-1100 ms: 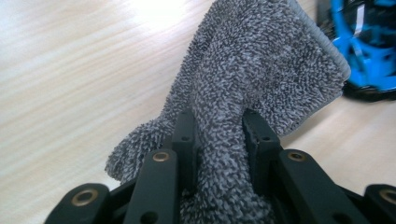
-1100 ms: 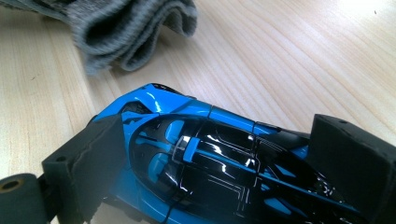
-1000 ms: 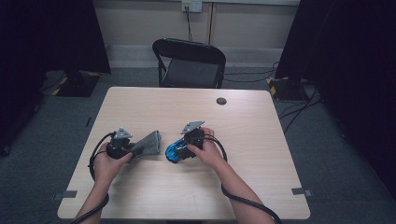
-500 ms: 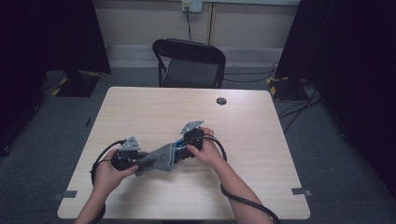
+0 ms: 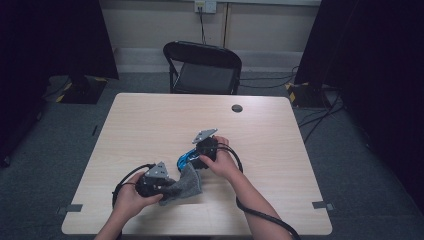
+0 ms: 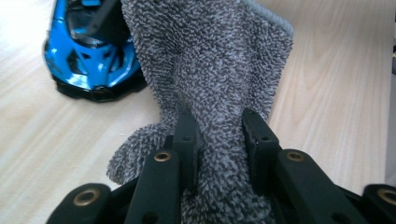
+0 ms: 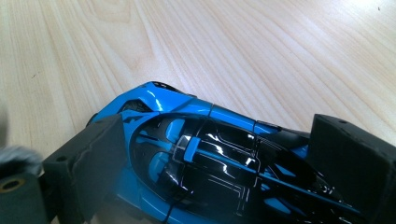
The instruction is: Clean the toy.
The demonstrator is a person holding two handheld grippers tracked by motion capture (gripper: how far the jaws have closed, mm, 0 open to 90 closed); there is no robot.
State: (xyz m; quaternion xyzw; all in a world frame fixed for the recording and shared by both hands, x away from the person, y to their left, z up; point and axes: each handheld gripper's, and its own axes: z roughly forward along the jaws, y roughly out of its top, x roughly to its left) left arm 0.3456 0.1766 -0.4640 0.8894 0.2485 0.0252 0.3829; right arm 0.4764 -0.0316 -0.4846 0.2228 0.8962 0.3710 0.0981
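Resting on the table [image 5: 280, 150], the blue toy car [image 7: 196, 163] sits clamped between the right gripper [image 5: 200, 156] jaws. Left gripper [image 6: 219, 140] jaws pinch the grey cloth [image 6: 210, 74] just beside it. Risk: a loose sideways grip lets the car roll or skid during wiping.

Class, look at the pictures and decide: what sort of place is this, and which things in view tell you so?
Probably a recording studio or lab room rather than a home: black curtains hang on both sides, a folding chair stands by a bare wooden table, and cables trail over grey carpet.
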